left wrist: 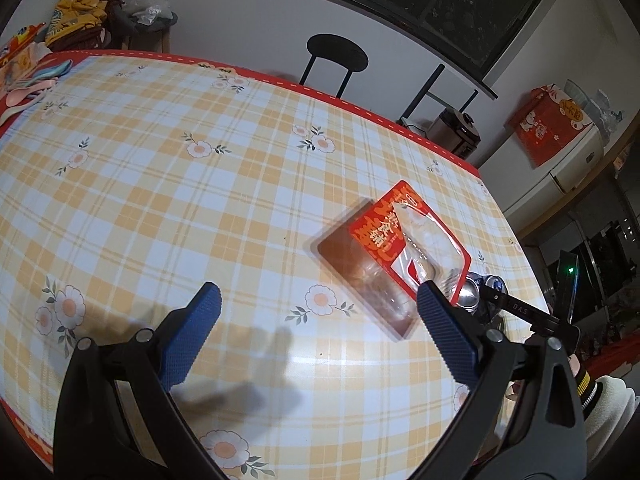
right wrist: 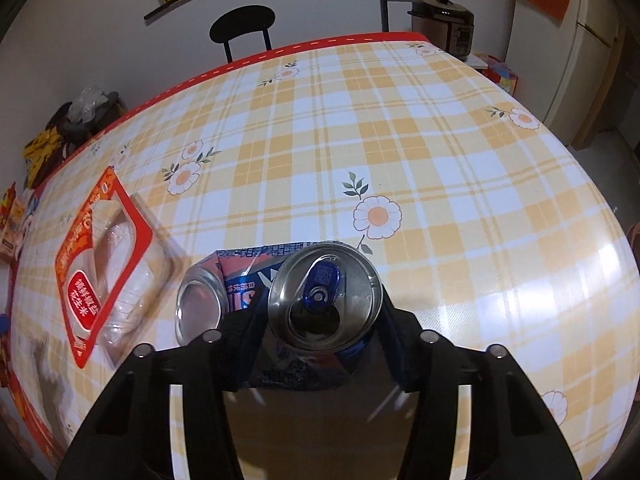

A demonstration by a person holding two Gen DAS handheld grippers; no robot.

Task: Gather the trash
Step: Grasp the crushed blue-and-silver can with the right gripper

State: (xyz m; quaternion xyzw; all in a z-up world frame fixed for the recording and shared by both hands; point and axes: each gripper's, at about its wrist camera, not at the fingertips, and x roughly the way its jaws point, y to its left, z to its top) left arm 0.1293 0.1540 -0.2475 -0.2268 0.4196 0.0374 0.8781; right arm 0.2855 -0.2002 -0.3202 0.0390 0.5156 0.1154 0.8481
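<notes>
A bent blue drink can lies on the checked tablecloth, its opened top facing the right wrist camera and its silver bottom folded off to the left. My right gripper is shut on the can, one finger on each side. Left of it lies a clear plastic snack tray with a red printed film. In the left wrist view the same tray is ahead and to the right, with the can behind my right finger. My left gripper hangs open over bare cloth, holding nothing.
A black chair stands behind the table's red far edge. A rice cooker and a white fridge are off to the right. Spoons and packets crowd the far left corner. A person's sleeve shows at lower right.
</notes>
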